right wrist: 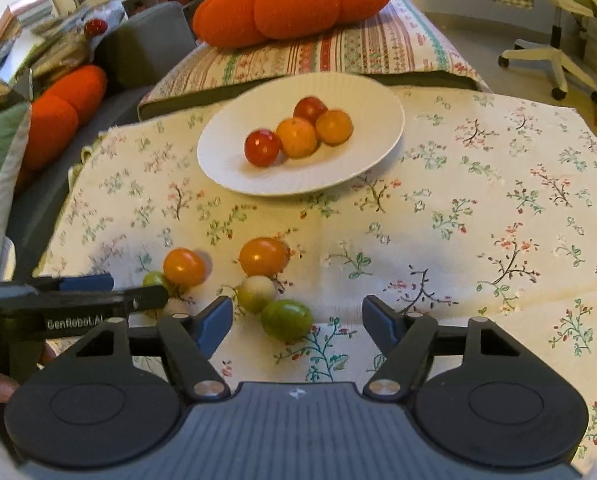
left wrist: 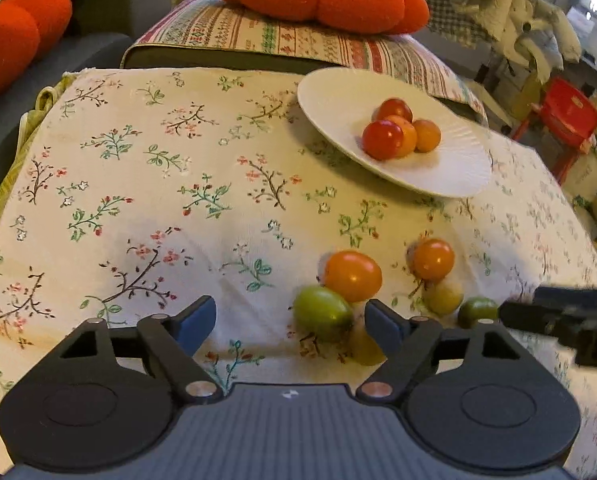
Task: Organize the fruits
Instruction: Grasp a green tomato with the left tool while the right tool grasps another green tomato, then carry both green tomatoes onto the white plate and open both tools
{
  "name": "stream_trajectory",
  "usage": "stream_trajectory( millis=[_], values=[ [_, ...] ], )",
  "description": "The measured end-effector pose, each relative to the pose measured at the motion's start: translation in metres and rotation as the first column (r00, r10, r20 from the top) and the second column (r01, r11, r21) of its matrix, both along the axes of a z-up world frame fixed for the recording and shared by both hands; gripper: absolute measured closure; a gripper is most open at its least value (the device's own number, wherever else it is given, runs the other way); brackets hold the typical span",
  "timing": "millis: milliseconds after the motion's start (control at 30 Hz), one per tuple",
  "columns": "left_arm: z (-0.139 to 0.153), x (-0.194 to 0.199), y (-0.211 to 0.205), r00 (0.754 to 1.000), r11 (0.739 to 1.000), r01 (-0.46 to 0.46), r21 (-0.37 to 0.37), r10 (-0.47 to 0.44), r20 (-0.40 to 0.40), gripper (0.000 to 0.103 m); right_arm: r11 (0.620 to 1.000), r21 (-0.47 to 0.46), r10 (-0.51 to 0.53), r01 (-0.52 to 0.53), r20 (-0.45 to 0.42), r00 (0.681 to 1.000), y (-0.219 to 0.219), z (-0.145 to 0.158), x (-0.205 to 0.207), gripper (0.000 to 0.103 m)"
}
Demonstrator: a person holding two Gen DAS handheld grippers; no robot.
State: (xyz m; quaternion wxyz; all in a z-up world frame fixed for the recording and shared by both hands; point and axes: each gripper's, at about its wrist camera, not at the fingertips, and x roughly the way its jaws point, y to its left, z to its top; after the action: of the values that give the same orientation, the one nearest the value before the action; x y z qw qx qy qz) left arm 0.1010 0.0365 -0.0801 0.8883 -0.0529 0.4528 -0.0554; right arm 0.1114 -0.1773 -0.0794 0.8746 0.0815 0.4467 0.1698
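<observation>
On the floral cloth, left wrist view first:
Left gripper [left wrist: 290,320]: your jaws stand apart with nothing pressed between them; no earlier picture backs any motion.
Green tomato [left wrist: 323,312]: sits inside the gap, close to the pad at 3 o'clock, not touching as far as you can see.
Orange tomato [left wrist: 352,276]: touches the green one at its 1 o'clock.
Plate [left wrist: 450,172]: white, at 1 o'clock on the tablecloth [left wrist: 138,200], holding four red and orange tomatoes.
Right gripper [left wrist: 562,320]: enters at 3 o'clock, near a small green tomato [left wrist: 476,311].

Over the same cloth, right wrist view:
Right gripper [right wrist: 297,318]: your jaws are apart, gripping nothing.
Green tomato [right wrist: 286,319]: lies between the pads, nearer the 9 o'clock one.
Pale tomato [right wrist: 256,292]: touches it at 11 o'clock.
Plate [right wrist: 226,168]: at 12 o'clock, four tomatoes on it.
Left gripper [right wrist: 146,292]: reaches in from 9 o'clock.
Red cushion [right wrist: 294,0]: beyond the plate, on a striped pillow [right wrist: 378,52].
</observation>
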Motion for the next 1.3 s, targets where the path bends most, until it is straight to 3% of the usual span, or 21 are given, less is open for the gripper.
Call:
stream_trajectory(
  millis=[233, 400, 500, 567, 667, 1067, 1300],
  values=[
    [-0.004, 0.004, 0.002, 1.000, 1.000, -0.010, -0.016, 0.010, 0.000, 0.054, 0.998, -0.054, 0.020, -0.021, -0.015, 1.000, 0.012, -0.011, 0.004, 0.046],
    [-0.006, 0.004, -0.003, 1.000, 0.999, -0.012, 0.029, 0.012, 0.013, 0.065, 0.996, -0.079, 0.035, -0.036, -0.019, 0.999, 0.020, -0.018, 0.006, 0.053],
    [-0.006, 0.003, -0.005, 1.000, 0.998, -0.018, 0.066, 0.016, 0.023, 0.082, 0.993, -0.109, 0.044, -0.046, -0.016, 0.999, 0.024, -0.021, 0.006, 0.064],
    [-0.005, 0.004, -0.002, 0.999, 0.999, -0.024, 0.049, 0.022, 0.024, 0.097, 0.992, -0.114, 0.049, -0.050, -0.012, 0.999, 0.025, -0.021, 0.005, 0.073],
    [-0.004, 0.004, 0.001, 0.999, 0.999, -0.031, 0.031, 0.031, 0.021, 0.097, 0.993, -0.112, 0.046, -0.046, -0.007, 0.999, 0.023, -0.019, 0.005, 0.073],
    [-0.005, 0.003, -0.007, 1.000, 0.996, -0.014, 0.091, 0.012, 0.020, 0.098, 0.997, -0.068, 0.029, -0.027, 0.022, 0.999, 0.016, -0.005, 0.003, 0.073],
    [0.007, 0.001, 0.004, 0.999, 0.999, -0.038, 0.017, 0.037, 0.027, 0.098, 1.000, -0.008, 0.001, -0.001, 0.041, 0.999, 0.004, 0.006, 0.004, 0.073]
  ],
)
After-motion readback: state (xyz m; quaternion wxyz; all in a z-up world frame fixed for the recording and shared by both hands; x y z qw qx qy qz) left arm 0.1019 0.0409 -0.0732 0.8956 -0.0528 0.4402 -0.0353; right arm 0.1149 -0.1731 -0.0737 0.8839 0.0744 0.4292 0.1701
